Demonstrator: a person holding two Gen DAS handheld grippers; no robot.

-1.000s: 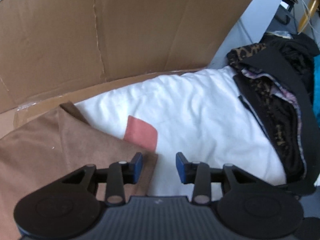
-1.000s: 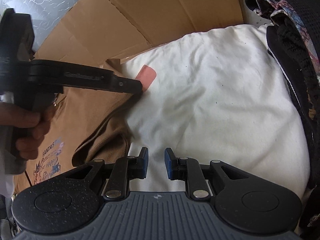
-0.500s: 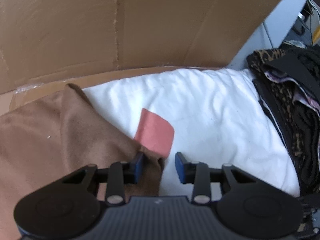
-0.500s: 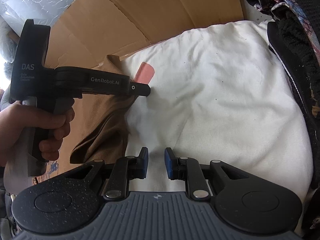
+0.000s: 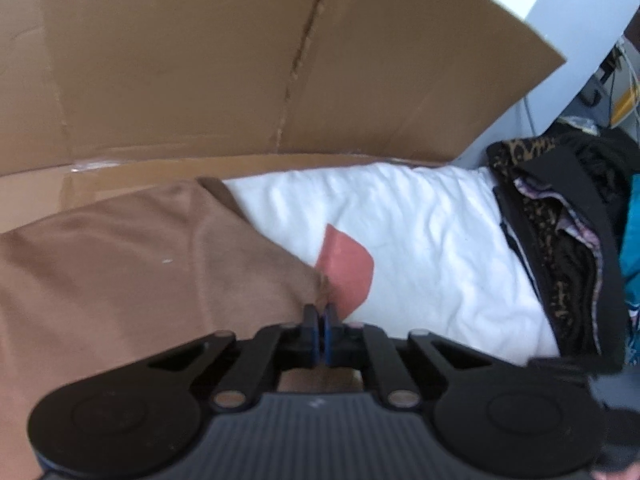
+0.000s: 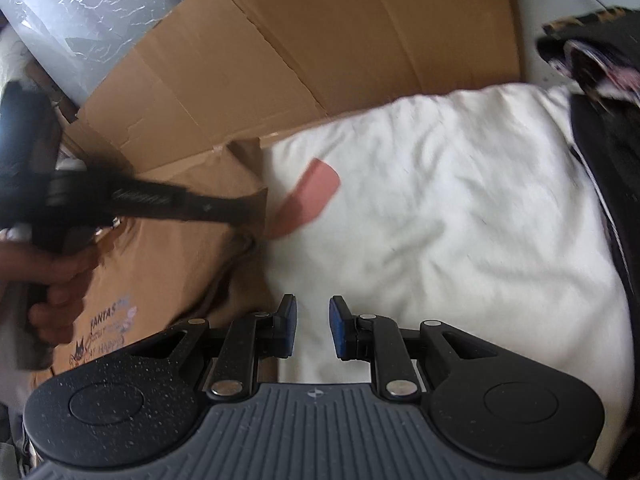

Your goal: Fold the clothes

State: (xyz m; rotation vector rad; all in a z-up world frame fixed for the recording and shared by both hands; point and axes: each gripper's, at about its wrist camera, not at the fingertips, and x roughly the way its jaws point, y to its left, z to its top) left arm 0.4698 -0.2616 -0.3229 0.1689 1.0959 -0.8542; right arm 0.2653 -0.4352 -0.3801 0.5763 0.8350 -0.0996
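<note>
A brown garment with a small print lies on the left, overlapping a white cushion. My left gripper is shut on the brown garment's right edge, beside a pink patch. In the right wrist view the left gripper, held by a hand, pinches that same edge of the brown garment. My right gripper is open over the seam between garment and white cushion, with nothing between its fingers.
A cardboard sheet stands behind the cushion and shows as well in the right wrist view as cardboard. A pile of dark and leopard-print clothes sits at the right. A teal item lies at the far right edge.
My left gripper went from open to shut on the brown garment's edge by the pink patch and moved slightly. The right gripper stayed open and shifted a little; the view is blurred.
</note>
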